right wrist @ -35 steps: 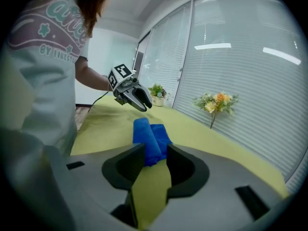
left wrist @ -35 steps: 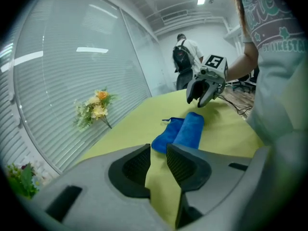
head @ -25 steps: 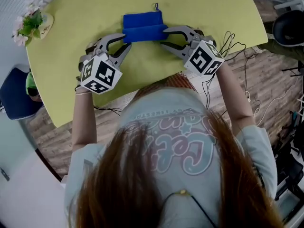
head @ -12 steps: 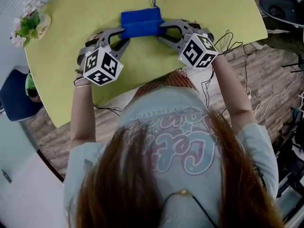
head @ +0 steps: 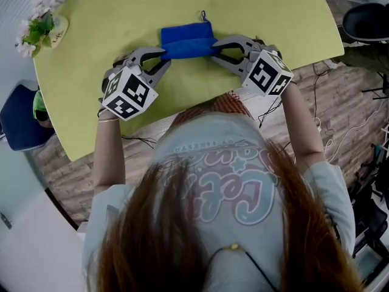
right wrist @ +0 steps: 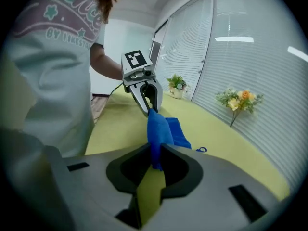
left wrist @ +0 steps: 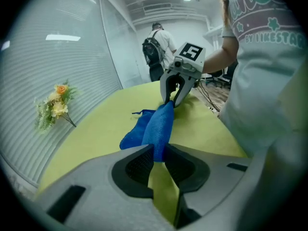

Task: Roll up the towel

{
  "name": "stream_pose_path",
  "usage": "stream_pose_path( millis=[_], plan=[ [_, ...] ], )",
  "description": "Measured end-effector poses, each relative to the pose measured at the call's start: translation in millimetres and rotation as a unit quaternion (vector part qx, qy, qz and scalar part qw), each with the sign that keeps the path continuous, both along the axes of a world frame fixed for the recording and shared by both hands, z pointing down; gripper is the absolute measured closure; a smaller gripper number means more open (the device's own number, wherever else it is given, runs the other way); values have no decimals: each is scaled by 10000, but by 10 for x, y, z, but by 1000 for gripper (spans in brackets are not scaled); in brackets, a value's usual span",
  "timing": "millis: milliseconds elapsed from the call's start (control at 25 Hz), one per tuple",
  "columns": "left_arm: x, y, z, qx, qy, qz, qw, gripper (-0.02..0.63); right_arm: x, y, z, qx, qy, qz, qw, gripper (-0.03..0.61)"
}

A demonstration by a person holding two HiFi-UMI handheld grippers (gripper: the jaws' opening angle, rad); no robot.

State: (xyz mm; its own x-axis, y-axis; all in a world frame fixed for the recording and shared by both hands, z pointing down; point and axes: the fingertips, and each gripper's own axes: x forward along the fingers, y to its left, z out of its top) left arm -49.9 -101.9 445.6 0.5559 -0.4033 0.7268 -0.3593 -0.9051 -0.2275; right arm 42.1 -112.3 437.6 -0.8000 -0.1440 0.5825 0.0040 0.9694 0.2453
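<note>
A blue towel [head: 187, 40], folded into a thick band with a small loop at its far edge, lies on the yellow-green table [head: 121, 11]. My left gripper [head: 165, 55] pinches the band's left end and its jaws are closing on the cloth. In the left gripper view the towel [left wrist: 156, 124] runs from my left gripper [left wrist: 156, 152] across to the right gripper [left wrist: 173, 99]. My right gripper [head: 214, 46] holds the right end, its jaws also closing with cloth between them. The right gripper view shows the towel [right wrist: 159, 126] raised between that gripper [right wrist: 155, 161] and the left gripper [right wrist: 150, 106].
An orange and yellow flower spray [head: 39, 29] lies at the table's far left corner. A blue chair [head: 18, 120] stands left of the table and a black chair [head: 364, 23] at the right. Cables [head: 298, 53] trail off the table's right edge. A person [left wrist: 156, 52] stands far behind.
Both grippers' jaws have narrowed onto the towel's two ends. The towel's near edge is now gathered up between them into a tighter band.
</note>
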Motion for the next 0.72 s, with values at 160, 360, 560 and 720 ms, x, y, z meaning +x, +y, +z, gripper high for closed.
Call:
stream_pose_path(
  millis=[160, 360, 560, 720],
  plan=[
    [-3, 10, -26, -528, 283, -41, 9982, 540, 0, -34, -63, -686, -137, -7, 9976, 515],
    [-8, -146, -53, -752, 316, -83, 9966, 540, -5, -184, -47, -1180, -227, 110, 9927, 515],
    [-17, -283, -50, -899, 456, -278, 9945, 540, -1, -365, -51, -1583, -407, 284, 9861, 512],
    [-57, -421, -51, -820, 504, -419, 9945, 540, -38, -516, -39, -1657, -431, 383, 9845, 511]
  ],
)
